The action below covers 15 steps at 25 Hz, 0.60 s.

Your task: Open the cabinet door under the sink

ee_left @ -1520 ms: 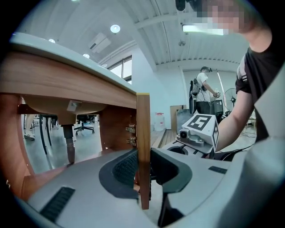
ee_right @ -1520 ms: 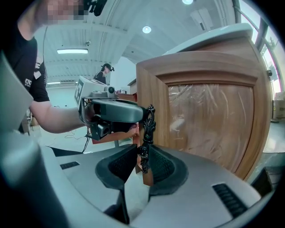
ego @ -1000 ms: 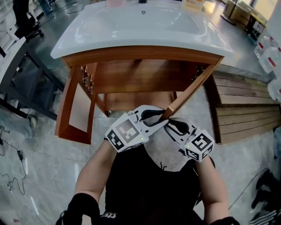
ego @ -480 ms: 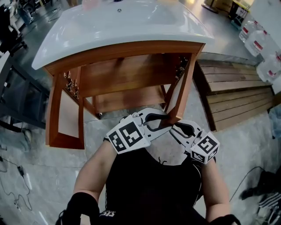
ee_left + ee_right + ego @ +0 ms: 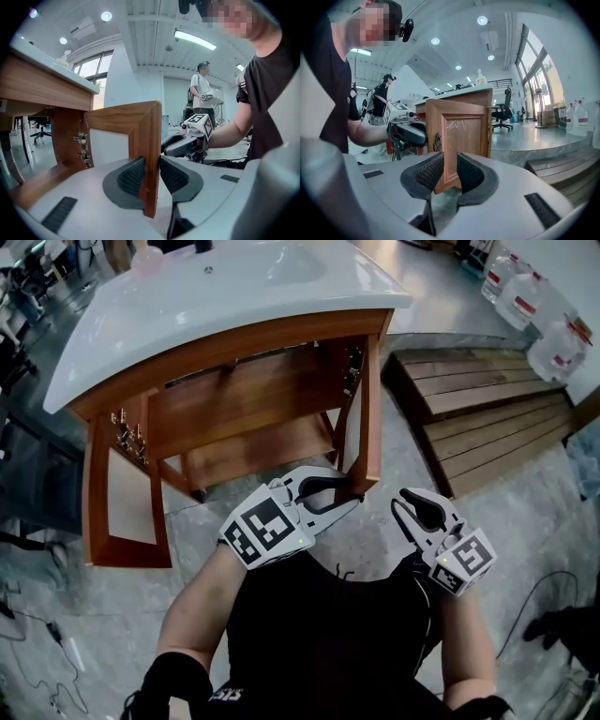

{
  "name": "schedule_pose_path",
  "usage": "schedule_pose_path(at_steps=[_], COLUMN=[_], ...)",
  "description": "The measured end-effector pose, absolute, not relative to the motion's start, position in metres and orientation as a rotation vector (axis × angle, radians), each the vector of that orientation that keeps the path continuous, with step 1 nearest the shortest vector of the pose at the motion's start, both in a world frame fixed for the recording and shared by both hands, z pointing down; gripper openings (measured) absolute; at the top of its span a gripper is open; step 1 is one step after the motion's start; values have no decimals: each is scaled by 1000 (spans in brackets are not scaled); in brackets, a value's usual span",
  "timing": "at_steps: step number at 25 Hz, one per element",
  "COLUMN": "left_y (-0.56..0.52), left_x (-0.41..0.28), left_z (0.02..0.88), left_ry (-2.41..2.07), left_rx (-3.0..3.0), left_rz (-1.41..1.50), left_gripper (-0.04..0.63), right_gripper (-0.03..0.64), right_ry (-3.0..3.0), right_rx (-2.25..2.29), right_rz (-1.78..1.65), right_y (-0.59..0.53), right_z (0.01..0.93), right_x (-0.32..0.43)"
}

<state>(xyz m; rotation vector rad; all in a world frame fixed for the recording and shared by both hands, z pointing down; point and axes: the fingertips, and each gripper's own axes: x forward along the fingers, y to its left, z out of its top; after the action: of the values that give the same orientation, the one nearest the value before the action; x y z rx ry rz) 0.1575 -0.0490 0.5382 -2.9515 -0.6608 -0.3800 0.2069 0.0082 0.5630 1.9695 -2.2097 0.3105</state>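
One sink (image 5: pixel 187 310), two cabinet doors (image 5: pixel 127 512) (image 5: pixel 373 409), two grippers (image 5: pixel 349 491) (image 5: pixel 405 504), perhaps three jugs (image 5: pixel 523 298).

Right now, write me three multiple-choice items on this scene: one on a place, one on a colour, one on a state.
1. Beside the cabinet, the wooden platform lies: A at the head view's left; B at its right; C inside the cabinet.
2. The sink top is: A white; B black; C green.
3. The cabinet's left door and right door stand: A both shut; B both open; C one shut.
1 B: it shows right of the cabinet.
2 A: it is glossy white.
3 B: both swing outward, and the left gripper, fingers just closed further, grips the right door's edge.
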Motion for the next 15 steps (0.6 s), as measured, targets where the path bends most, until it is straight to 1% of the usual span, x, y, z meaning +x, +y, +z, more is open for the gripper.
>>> schedule_pose_path(at_steps=[6,11,15], left_y=[-31,-15,-18], left_x=[177,200,217], left_z=[540,531,533], left_ry=[-709,-759,-685], left_rx=[-2977,-3002,-3020], left_rz=[-351,-274,-291], left_gripper=[106,97,94], right_gripper=[55,49,49], right_ry=[-2093,-1988,-2063], right_rx=[2207,2314,2327], right_rz=[282,320,334], right_y=[32,71,73], right_z=[549,555,545], right_x=[237,265,259])
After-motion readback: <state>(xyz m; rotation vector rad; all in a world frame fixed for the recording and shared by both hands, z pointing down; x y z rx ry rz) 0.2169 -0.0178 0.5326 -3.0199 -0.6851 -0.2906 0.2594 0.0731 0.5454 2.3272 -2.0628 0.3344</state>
